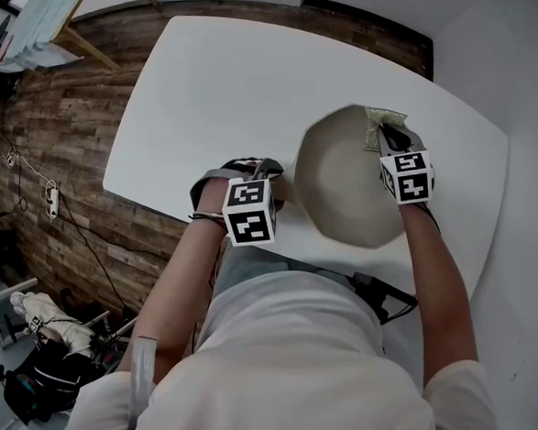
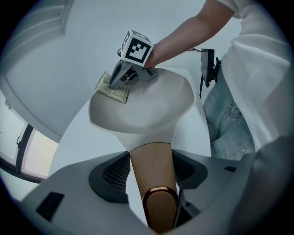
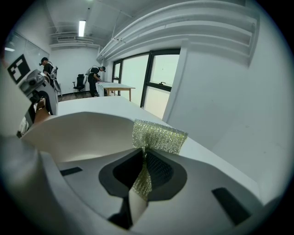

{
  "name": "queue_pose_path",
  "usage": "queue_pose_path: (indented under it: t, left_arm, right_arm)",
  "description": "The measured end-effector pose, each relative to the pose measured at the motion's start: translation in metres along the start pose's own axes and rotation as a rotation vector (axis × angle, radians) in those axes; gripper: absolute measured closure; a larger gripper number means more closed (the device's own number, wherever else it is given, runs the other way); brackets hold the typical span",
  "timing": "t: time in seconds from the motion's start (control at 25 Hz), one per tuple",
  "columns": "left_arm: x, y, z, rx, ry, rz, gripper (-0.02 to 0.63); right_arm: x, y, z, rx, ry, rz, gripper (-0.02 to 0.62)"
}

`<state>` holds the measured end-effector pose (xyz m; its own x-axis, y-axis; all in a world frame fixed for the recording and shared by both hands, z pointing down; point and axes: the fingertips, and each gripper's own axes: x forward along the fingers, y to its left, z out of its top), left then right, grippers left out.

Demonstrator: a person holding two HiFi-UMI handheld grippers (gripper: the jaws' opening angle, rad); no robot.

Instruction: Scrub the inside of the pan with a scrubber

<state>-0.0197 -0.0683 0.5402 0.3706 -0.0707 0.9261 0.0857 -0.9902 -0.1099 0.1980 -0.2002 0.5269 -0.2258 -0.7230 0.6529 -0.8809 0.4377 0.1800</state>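
The left gripper (image 1: 262,172) is closed tight on the wooden handle (image 2: 151,167) of the cream pan (image 1: 346,195), which sits on the white table (image 1: 196,95). The right gripper (image 1: 390,137) pinches a glittery green scrubber (image 3: 159,136) at the pan's far rim.

The pan (image 1: 349,181) looks smooth, matt cream; its handle (image 2: 150,170) is pale wood with a glossy coppery metal cap (image 2: 159,202). The scrubber (image 3: 158,136) is coarse, glittery mesh. The table (image 1: 205,94) is smooth matt white; at nine o'clock, the floor (image 1: 52,133) is grained wood planks.

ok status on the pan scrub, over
Left tongs shut on pan handle. Right tongs shut on scrubber, at pan rim. Nothing in the way.
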Motion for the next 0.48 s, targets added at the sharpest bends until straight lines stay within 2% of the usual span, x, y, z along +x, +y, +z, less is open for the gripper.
queue_pose_path:
  t: [0.24, 0.36, 0.48]
  left_arm:
    - [0.0012, 0.0017, 0.0004, 0.001, 0.008, 0.003, 0.336]
    - [0.0002, 0.0024, 0.0005, 0.0, 0.008, 0.002, 0.336]
    - [-0.0007, 0.0025, 0.0007, -0.002, 0.002, 0.001, 0.336]
  right_arm:
    - [-0.0038, -0.0073, -0.0031, 0.026, 0.036, -0.013, 0.557]
    - [-0.0033, -0.0076, -0.0037, -0.008, 0.07, -0.029, 0.557]
    - [-0.0048, -0.0056, -0.0046, -0.085, 0.128, -0.046, 0.557]
